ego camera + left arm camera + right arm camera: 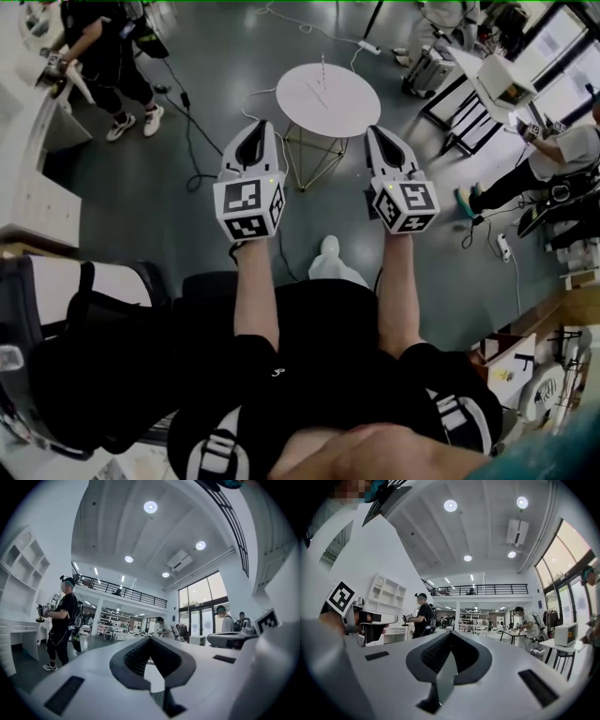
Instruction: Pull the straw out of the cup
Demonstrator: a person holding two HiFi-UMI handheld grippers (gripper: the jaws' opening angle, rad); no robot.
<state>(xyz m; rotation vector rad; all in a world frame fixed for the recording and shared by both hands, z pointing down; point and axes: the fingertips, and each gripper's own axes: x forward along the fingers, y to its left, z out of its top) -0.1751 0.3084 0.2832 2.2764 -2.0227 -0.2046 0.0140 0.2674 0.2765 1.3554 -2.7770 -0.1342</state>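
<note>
Both tools are out in front, held level and side by side above the grey floor [187, 234]. The left tongs [262, 127] are pressed together. In the left gripper view the dark pads meet in a point with nothing pinched between them. Same story on the right tongs [373, 133]: tips tight together, nothing in the grip.

Ahead sits the round white surface [349, 111] on its thin wire legs [314, 157]. From the head view the two sets of tips frame its near edge, one on either side. On top, towards the far side, a thin pale straw [322, 69] stands upright. The cup around it is too small to make out from here. Both tongs are well apart from that straw.

A person in black [105, 52] stands at the upper left. Another person in a white top [562, 155] is at the far right.
</note>
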